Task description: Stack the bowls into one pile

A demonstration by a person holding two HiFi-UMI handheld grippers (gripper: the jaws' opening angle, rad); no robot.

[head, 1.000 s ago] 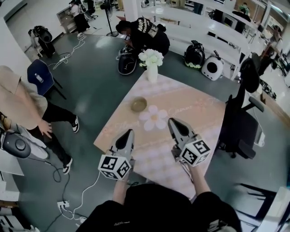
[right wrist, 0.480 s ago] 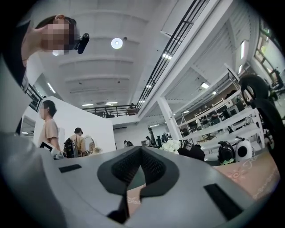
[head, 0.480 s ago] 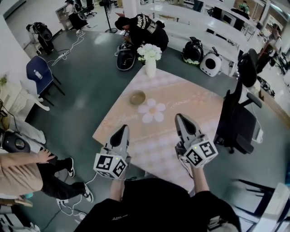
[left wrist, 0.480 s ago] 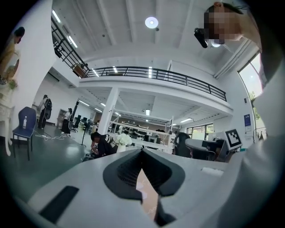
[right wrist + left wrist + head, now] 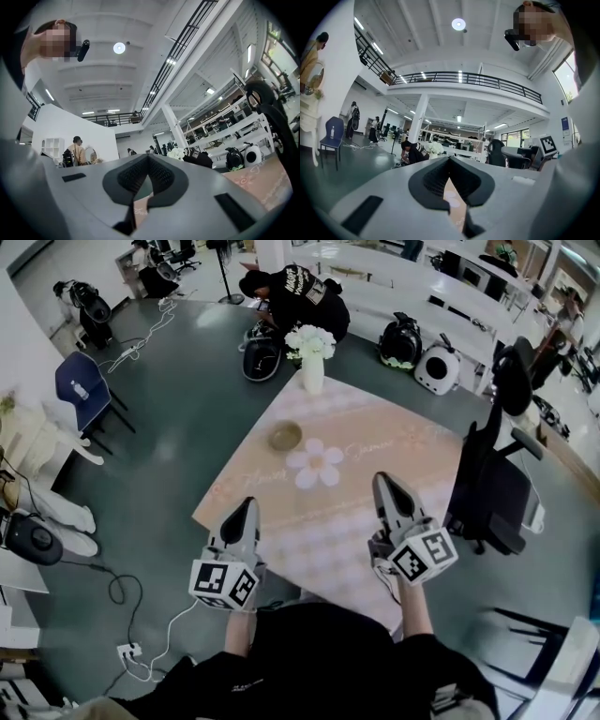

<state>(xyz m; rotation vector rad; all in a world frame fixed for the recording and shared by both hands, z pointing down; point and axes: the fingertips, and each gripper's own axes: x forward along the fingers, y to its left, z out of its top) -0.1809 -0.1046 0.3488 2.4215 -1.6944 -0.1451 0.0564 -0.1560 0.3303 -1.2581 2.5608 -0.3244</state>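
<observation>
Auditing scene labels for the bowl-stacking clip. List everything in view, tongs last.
table: 1, pink patterned cloth, centre
bowl: 1 visible, olive-brown, far side of table
flower-shaped mat: 1, white, beside bowl, nearer the person
vase: 1, white, holds white flowers, table's far corner
office chair: 1, black, right of table
side chair: 1, blue, floor at far left
left tongs: grey, shut, empty, over table's near-left edge
right tongs: grey, shut, empty, over table
</observation>
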